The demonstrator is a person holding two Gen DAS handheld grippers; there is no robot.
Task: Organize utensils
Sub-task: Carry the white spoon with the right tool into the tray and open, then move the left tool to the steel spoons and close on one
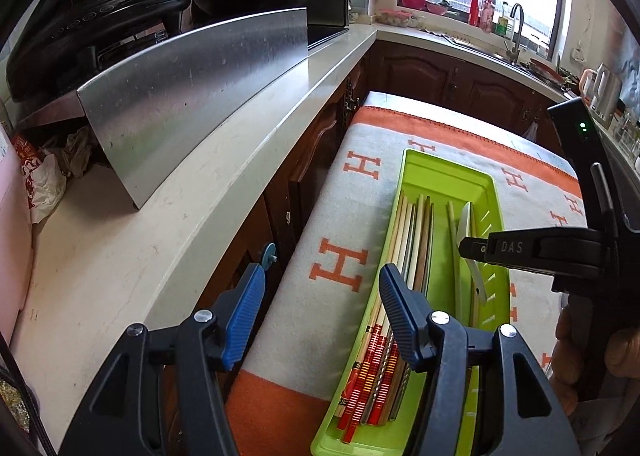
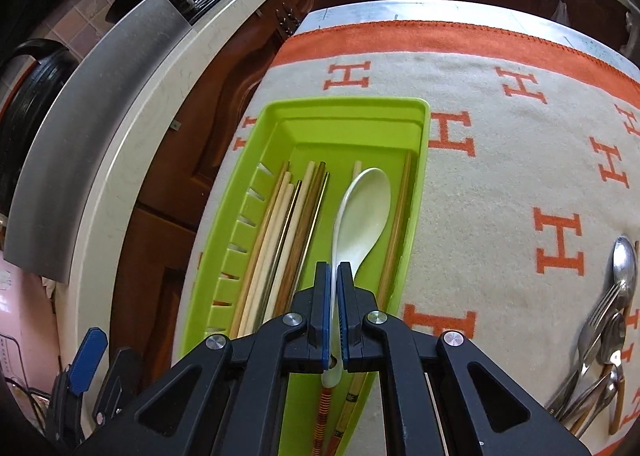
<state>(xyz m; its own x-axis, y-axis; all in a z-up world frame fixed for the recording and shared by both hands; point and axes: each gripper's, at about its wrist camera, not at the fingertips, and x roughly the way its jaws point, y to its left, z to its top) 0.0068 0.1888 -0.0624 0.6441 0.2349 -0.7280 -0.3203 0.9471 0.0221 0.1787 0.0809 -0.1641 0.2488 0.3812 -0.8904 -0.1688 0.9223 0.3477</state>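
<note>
A lime-green utensil tray [image 2: 352, 111] lies on a white and orange blanket. It holds several chopsticks [image 2: 280, 223] along its left side. My right gripper [image 2: 334, 272] is shut on the handle of a white spoon [image 2: 362, 207], whose bowl points away over the tray. In the left wrist view the tray [image 1: 448, 171], the chopsticks [image 1: 412, 240], the spoon [image 1: 466, 228] and the right gripper [image 1: 466, 248] show. My left gripper [image 1: 320, 276] is open and empty above the tray's near left edge.
Several metal spoons and forks [image 2: 608, 328] lie in a pile on the blanket [image 2: 500, 175] at the right. A pale counter [image 1: 160, 183] with a steel splash guard [image 1: 192, 95] runs along the left. Dark wood cabinets [image 1: 440, 71] stand behind.
</note>
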